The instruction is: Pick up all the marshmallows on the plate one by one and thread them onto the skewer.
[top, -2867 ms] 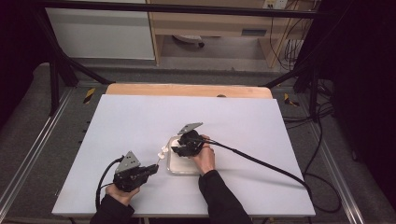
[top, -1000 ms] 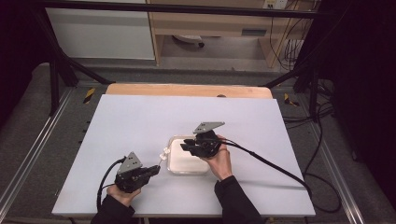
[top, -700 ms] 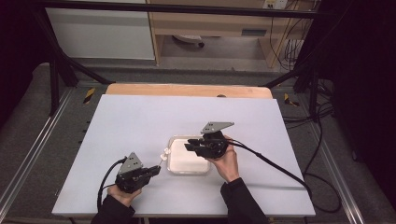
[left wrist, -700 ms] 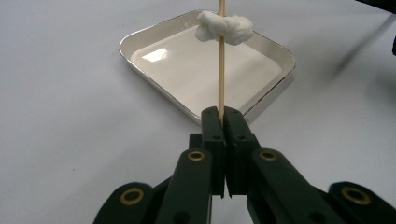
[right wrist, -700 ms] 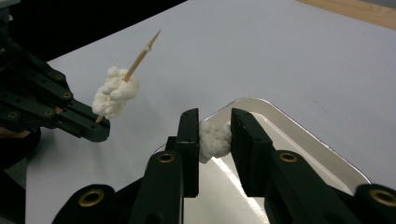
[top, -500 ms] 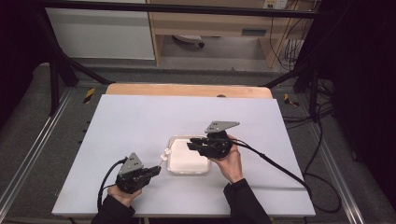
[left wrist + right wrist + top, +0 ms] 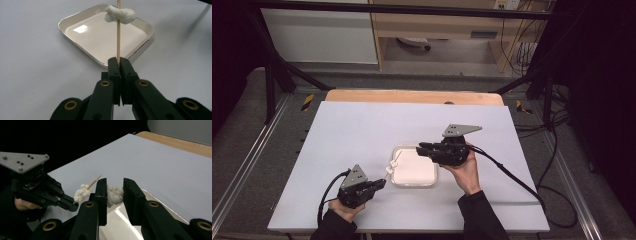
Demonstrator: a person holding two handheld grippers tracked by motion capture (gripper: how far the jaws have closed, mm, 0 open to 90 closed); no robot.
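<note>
Two white lumps: one rides the skewer (image 7: 118, 30) pinched by the left hand-held gripper (image 7: 119, 65) over the tray (image 7: 75, 18); another (image 7: 115, 194) is held between the right hand-held gripper's (image 7: 114, 192) jaws.

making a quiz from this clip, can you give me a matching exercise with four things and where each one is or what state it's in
Things:
1. wooden skewer
2. white tray
3. loose white lump
4. skewered white lump

Places or states:
A. between the right claw's jaws
B. pinched upright in the left claw
C. flat on the table, nothing lying in it
D. threaded partway up the stick

Pairs: 1-B, 2-C, 3-A, 4-D
</note>
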